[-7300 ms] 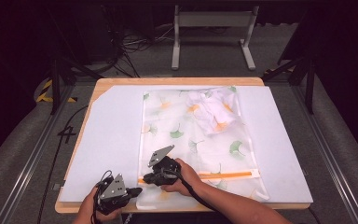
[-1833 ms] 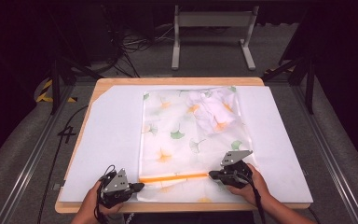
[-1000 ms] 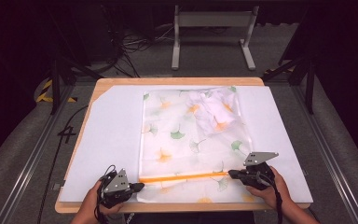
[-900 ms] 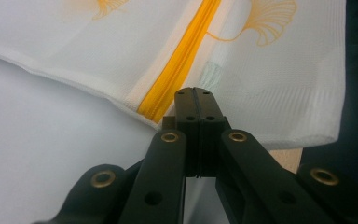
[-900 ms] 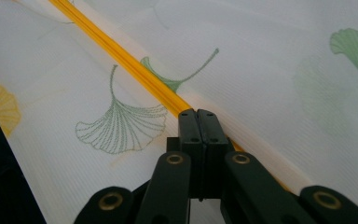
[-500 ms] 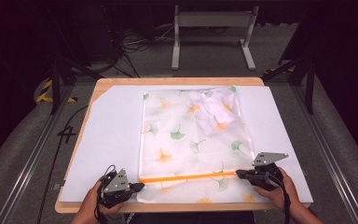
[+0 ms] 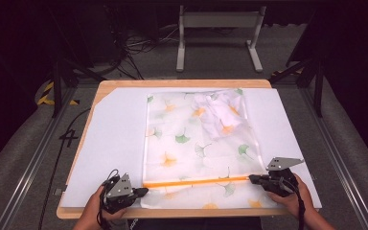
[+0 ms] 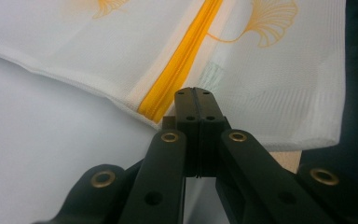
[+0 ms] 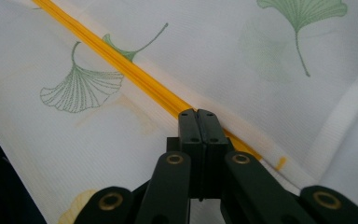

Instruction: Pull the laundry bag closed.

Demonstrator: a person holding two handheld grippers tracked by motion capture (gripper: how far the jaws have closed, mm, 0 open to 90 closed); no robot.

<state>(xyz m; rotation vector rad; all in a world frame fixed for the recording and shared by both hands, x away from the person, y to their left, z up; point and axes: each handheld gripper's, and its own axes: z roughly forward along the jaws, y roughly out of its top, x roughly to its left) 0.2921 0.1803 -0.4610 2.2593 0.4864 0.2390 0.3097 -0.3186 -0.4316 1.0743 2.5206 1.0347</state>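
Both tools [image 7: 143, 191] [image 7: 252, 178] clamped on yellow zipper [image 7: 196, 181] ends (mesh bag [image 7: 191, 143]).

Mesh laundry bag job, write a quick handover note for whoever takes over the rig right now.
Left gripper: shut at the left end of the orange zipper, on the bag's edge.
Right gripper: shut at the zipper's right end; the pull itself is hidden.
Mesh laundry bag: flat on the white sheet, white garment inside near the far end.
Done: zipper looks closed along its length.
Left: check the closure, release both grippers.

The bag [image 7: 199, 143] is fine, sheer mesh cloth with a glossy orange zip [image 7: 196, 181]; the sheet [image 7: 110, 143] beneath looks matt, smooth paper.
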